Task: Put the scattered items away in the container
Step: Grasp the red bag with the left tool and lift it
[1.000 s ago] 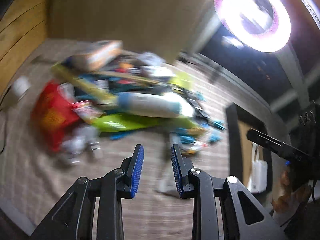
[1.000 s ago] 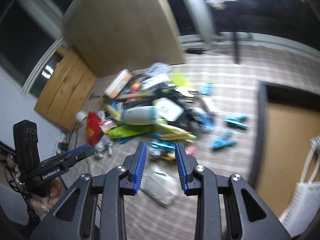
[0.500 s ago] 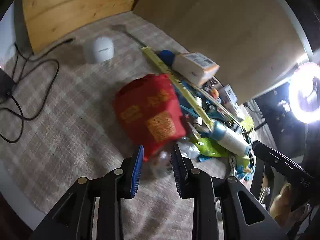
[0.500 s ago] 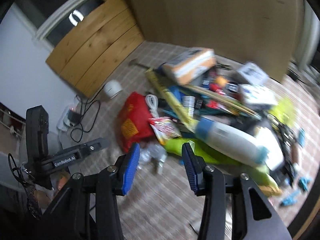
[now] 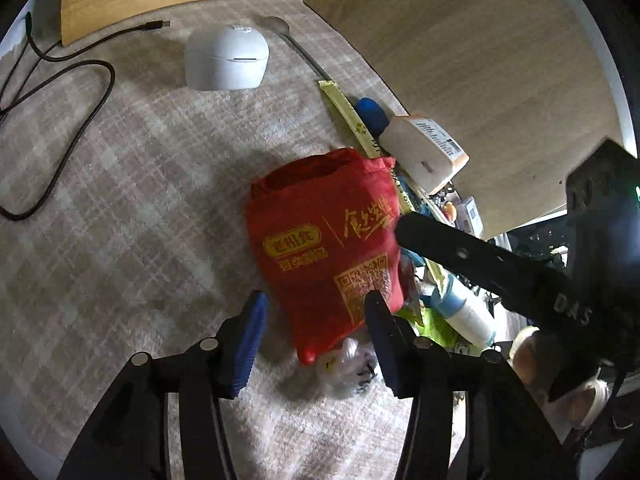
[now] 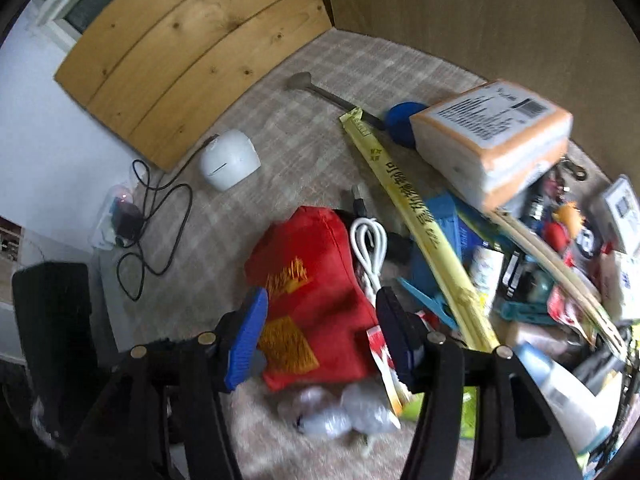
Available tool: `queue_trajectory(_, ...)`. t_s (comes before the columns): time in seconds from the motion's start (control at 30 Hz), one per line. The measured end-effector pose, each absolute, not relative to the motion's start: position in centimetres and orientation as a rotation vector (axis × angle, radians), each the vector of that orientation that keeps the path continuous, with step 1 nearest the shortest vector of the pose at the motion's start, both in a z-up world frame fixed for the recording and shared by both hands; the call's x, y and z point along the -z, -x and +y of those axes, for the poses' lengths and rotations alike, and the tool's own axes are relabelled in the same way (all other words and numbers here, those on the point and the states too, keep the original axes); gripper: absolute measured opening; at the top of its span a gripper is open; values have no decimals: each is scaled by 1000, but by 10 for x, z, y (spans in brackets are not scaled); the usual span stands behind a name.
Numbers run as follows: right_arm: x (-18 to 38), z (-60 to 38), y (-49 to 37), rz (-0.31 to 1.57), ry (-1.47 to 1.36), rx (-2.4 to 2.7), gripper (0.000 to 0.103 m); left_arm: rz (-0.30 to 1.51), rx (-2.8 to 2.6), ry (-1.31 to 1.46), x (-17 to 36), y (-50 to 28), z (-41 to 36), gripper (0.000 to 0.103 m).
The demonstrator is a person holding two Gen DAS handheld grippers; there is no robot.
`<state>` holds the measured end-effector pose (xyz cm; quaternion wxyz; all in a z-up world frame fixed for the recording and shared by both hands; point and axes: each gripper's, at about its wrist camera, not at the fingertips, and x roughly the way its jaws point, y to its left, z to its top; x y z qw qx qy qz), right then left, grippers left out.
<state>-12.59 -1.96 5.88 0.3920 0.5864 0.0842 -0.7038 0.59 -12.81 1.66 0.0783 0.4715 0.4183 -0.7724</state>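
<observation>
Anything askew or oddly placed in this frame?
Yes: the orange-edged box sits tilted on top of the heap of scattered items, resting on sticks and packets rather than the carpet. The red bag lies slumped with its mouth open.

Both grippers have come down closer to the pile on the carpet. The left gripper [image 5: 314,330] had its jaws narrow before; they have just been opening, and the lower edge of the red bag [image 5: 328,248] now lies between them, not pressed. The right gripper [image 6: 320,334] has also just been opening its jaws, with the same red bag [image 6: 316,300] between them.
</observation>
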Motion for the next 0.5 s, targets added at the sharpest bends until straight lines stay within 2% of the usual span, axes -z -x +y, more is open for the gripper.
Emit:
queue_trajectory(0.23, -43, -29, 123, 198, -1530, 1766, 55, 1222, 2347, -1411, -13, 5, -122, 48)
queue_trajectory(0.3, -44, -26, 120, 193, -1526, 1770, 54, 1202, 2362, -1399, -17, 3, -120, 44)
queue_trajectory(0.5, -63, -10, 111, 109, -1497, 1769, 54, 1170, 2431, -1343, -50, -9, -112, 43)
